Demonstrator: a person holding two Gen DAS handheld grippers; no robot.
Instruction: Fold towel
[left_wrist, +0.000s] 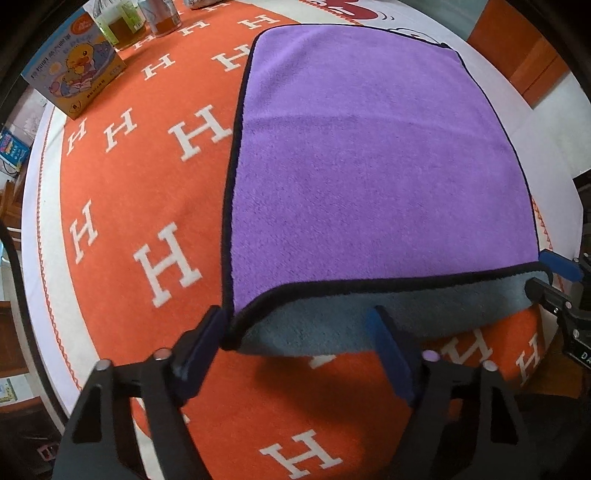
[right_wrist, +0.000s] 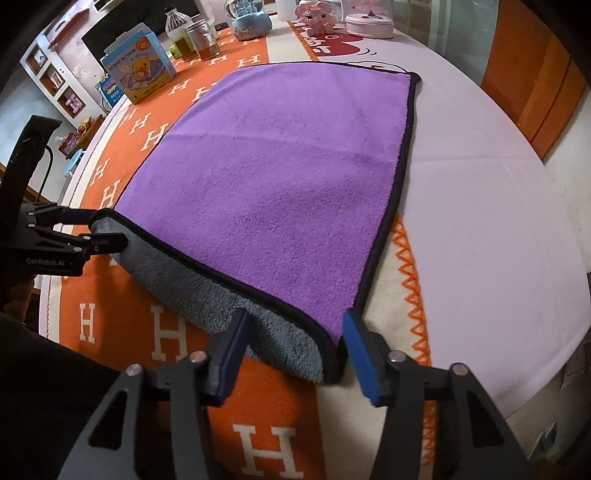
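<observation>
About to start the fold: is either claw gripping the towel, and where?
Neither is clamped. The left claw and the right claw stand open around the two near corners of the towel. Its near edge looks lifted, perhaps propped on them.

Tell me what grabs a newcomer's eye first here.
The fluffy purple towel with black trim fills the middle, spread on the orange blanket patterned with white H letters. Its near edge curls up, showing a grey underside, with the left gripper and right gripper open at its two near corners.

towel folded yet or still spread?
Spread, not folded: the towel lies flat, purple side up; only its near edge is lifted, showing grey underside, with open left tongs and right tongs straddling the corners.
</observation>
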